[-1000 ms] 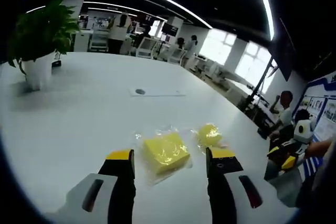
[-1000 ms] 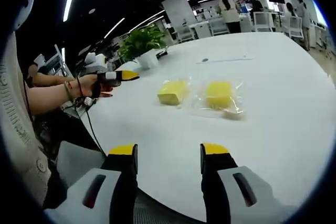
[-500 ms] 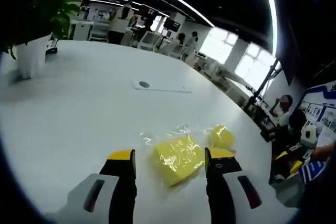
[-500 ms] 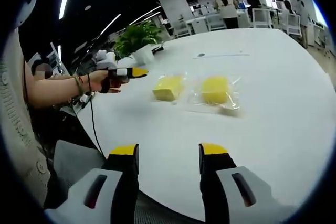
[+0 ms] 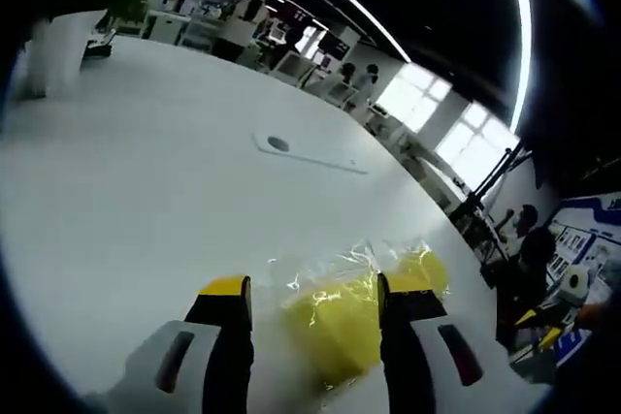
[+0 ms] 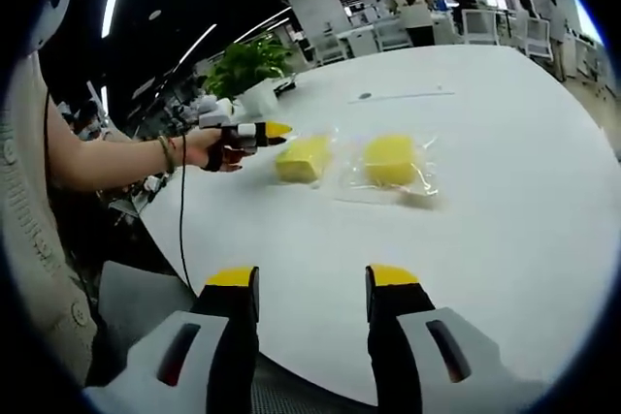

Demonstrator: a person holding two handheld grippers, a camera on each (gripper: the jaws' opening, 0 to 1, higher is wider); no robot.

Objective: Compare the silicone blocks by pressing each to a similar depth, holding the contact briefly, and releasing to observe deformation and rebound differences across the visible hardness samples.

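Around you stretches a bright open office, and everything you need lies on the broad white round table [image 6: 505, 172].

Your left gripper [image 5: 312, 290] has its yellow-tipped jaws spread apart, straddling the nearer yellow silicone block in a clear plastic bag [image 5: 338, 325]; in the right gripper view you can see that same gripper [image 6: 264, 131] at the block's [image 6: 302, 158] edge, though you cannot tell whether it touches. Just beyond lies the second, rounder yellow silicone block in its own crinkled bag [image 6: 391, 160], visible past your left jaw tip as well [image 5: 427, 269]. Your right gripper [image 6: 312, 278] waits with jaws apart at the table's near edge, well apart from both samples. A white potted green plant [image 6: 254, 79] stands farther back.

The main risks, as I judge them:
- The slick bag may skid on the smooth tabletop if you press off-centre, spoiling the depth match.
- Wide jaws could catch loose film rather than silicone, so the rebound you read is partly the bag's.
- Nothing steadies the block, so a slanted push may shove it into its neighbour.
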